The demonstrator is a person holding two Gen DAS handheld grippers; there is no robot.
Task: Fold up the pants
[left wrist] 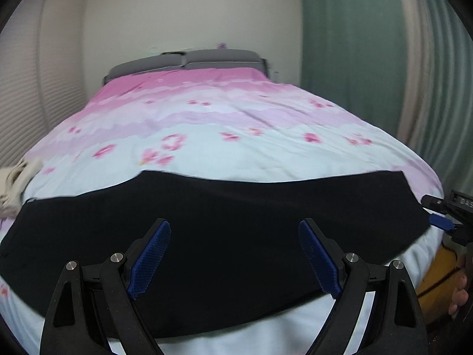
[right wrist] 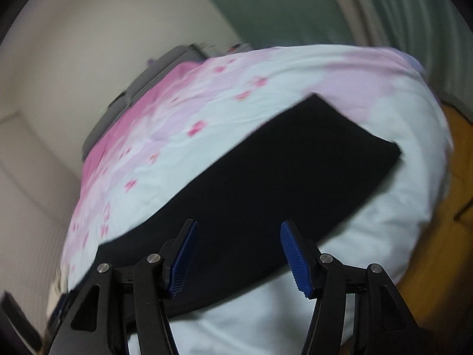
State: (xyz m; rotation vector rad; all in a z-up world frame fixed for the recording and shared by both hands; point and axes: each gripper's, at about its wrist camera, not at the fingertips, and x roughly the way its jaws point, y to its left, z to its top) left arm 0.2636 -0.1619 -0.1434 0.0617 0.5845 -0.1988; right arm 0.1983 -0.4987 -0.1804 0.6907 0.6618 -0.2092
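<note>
Black pants (left wrist: 221,222) lie flat in a wide band across the near end of the bed. My left gripper (left wrist: 235,224) hovers over their middle, jaws wide open with nothing between them. At the right end of the pants a blue pad (left wrist: 440,222) of my right gripper shows beside the cloth's corner. In the tilted, blurred right wrist view the pants (right wrist: 266,177) run diagonally, with a square end at the upper right. My right gripper (right wrist: 239,223) is open above them and holds nothing.
The bed cover (left wrist: 236,124) is pink and pale blue with flowers, with a grey headboard (left wrist: 189,59) behind. A cream cloth (left wrist: 14,183) lies at the bed's left edge. A green curtain (left wrist: 348,59) hangs at the right. Fingers of a hand (left wrist: 459,293) and a yellow floor (right wrist: 443,177) show.
</note>
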